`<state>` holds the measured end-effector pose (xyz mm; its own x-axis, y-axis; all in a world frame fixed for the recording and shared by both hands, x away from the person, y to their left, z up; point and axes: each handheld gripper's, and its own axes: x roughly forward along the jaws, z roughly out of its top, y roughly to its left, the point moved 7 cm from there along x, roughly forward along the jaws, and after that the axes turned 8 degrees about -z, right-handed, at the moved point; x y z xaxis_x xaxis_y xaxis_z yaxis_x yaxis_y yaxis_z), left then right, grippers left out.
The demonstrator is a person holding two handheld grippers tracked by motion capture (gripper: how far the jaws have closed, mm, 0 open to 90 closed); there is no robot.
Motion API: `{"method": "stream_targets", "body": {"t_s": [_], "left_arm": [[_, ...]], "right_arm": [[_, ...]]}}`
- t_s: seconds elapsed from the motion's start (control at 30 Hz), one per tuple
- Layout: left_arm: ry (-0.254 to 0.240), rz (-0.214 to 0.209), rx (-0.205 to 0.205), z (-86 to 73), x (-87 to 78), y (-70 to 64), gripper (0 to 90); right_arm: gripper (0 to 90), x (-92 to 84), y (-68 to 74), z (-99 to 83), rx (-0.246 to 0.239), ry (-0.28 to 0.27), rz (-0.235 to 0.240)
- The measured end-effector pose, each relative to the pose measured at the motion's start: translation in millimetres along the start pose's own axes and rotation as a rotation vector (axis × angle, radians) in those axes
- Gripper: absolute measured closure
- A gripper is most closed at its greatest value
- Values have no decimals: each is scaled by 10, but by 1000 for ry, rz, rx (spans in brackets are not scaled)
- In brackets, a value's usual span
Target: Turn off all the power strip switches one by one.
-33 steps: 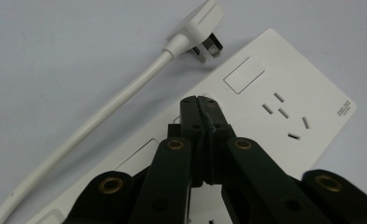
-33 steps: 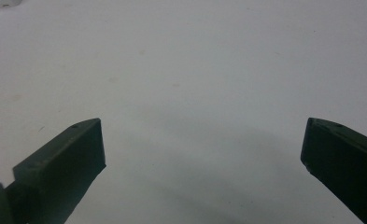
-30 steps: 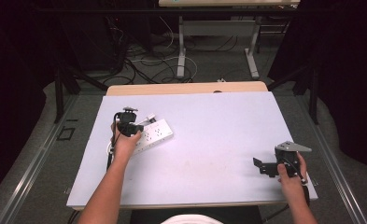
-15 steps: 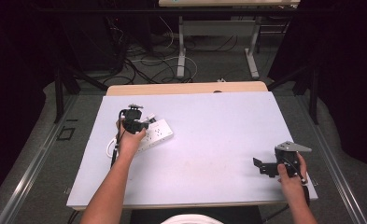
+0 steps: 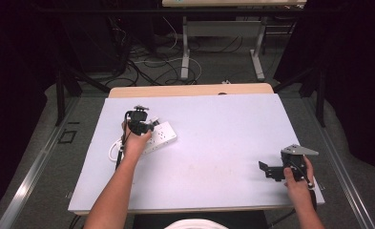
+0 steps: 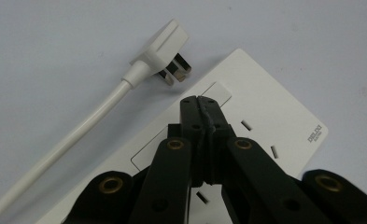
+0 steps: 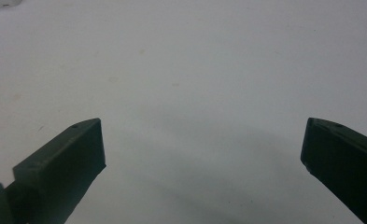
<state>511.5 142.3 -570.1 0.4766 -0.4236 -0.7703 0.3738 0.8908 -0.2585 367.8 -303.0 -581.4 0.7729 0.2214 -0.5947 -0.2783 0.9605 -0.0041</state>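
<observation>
Your left gripper point(image 6: 201, 100) has its black fingers pressed together with nothing between them, and their tips hang over the face of the flat white plastic power strip point(image 6: 260, 121), close to its rectangular switch panel; whether they touch it you cannot tell. In the high view that white power strip point(image 5: 160, 137) lies on the left part of the pale grey table point(image 5: 223, 143), with your left gripper point(image 5: 138, 119) above its near-left end. Just beside the strip's end lies the white angled plug point(image 6: 165, 53), its metal prongs bare and turned toward the strip, its thick white cable point(image 6: 69, 144) running away across the table. Your right gripper point(image 7: 202, 144) has its fingers spread wide over bare table, holding nothing; in the high view it sits well apart near the right front corner point(image 5: 271, 171).
</observation>
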Motion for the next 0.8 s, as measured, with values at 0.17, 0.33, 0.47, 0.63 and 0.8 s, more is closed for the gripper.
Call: {"method": "stream_targets", "body": {"t_s": [0.17,0.33,0.47,0.63,0.8], "left_arm": [[3,12,-12,-1,0,44,900],[11,18,-18,-11,4,82,900],[13,21,-19,-22,29,84,900],[29,21,-20,-24,19,80,900],[22,19,-20,-24,23,84,900]], "right_arm": [[0,0,-1,2,-2,-1,0],[0,7,8,4,5,-6,-6],[0,-4,8,1,4,1,1],[0,-4,8,0,3,2,1],[0,5,9,4,5,-5,-6]]}}
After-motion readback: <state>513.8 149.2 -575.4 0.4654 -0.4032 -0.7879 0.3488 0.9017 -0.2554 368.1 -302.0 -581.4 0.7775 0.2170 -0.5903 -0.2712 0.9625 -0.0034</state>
